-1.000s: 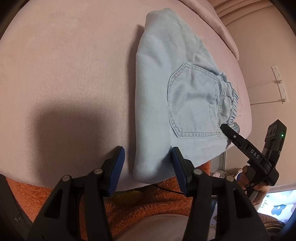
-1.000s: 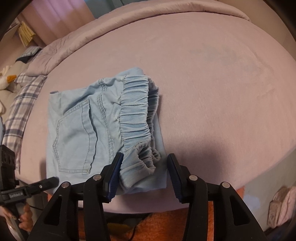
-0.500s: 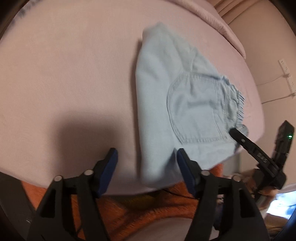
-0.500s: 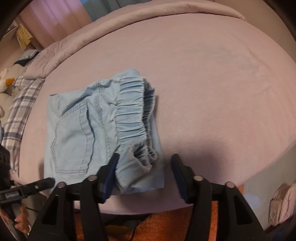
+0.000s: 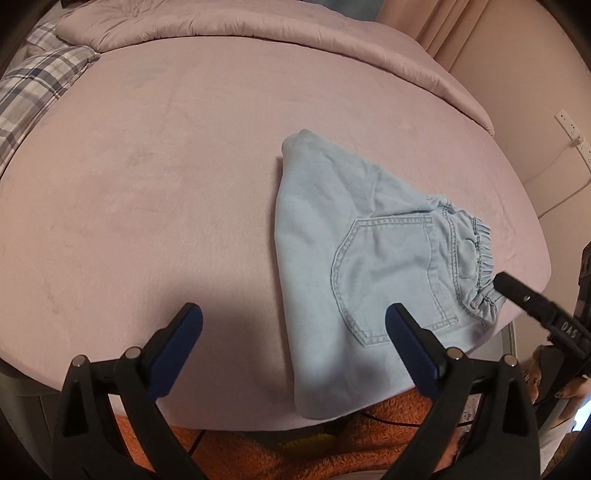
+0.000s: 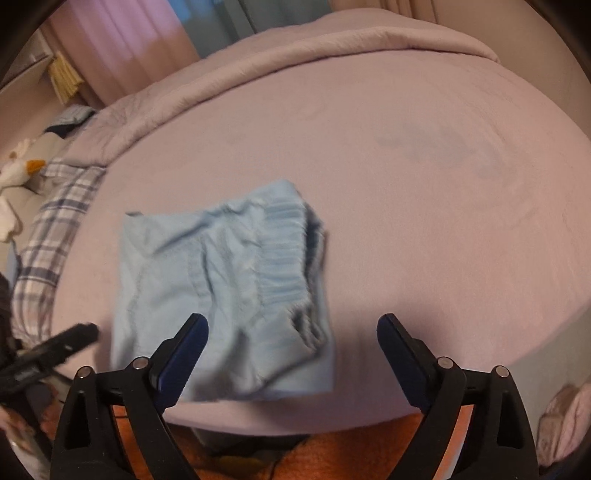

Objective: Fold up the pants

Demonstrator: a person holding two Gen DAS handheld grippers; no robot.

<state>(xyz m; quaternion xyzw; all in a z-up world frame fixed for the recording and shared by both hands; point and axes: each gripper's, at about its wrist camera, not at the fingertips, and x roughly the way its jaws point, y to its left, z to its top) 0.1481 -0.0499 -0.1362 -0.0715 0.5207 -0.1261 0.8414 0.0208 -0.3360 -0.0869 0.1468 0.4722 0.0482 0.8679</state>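
Light blue denim pants (image 5: 369, 266) lie folded into a small flat packet near the front edge of the pink bed, back pocket up and elastic waistband to the right. They also show in the right wrist view (image 6: 225, 288), slightly blurred. My left gripper (image 5: 293, 325) is open and empty, held above the packet's left front part. My right gripper (image 6: 291, 336) is open and empty, held above the waistband end. The right gripper's black finger (image 5: 532, 299) shows in the left wrist view at the right edge.
The pink bed sheet (image 5: 166, 184) spreads wide to the left and back. A rolled pink duvet (image 5: 258, 26) lies along the far side. A plaid pillow (image 5: 33, 88) sits at the far left. An orange fuzzy garment (image 5: 332, 443) is below the bed edge.
Both grippers have pulled back and up from the pants and opened wider. The folded pants stay in place on the bed.
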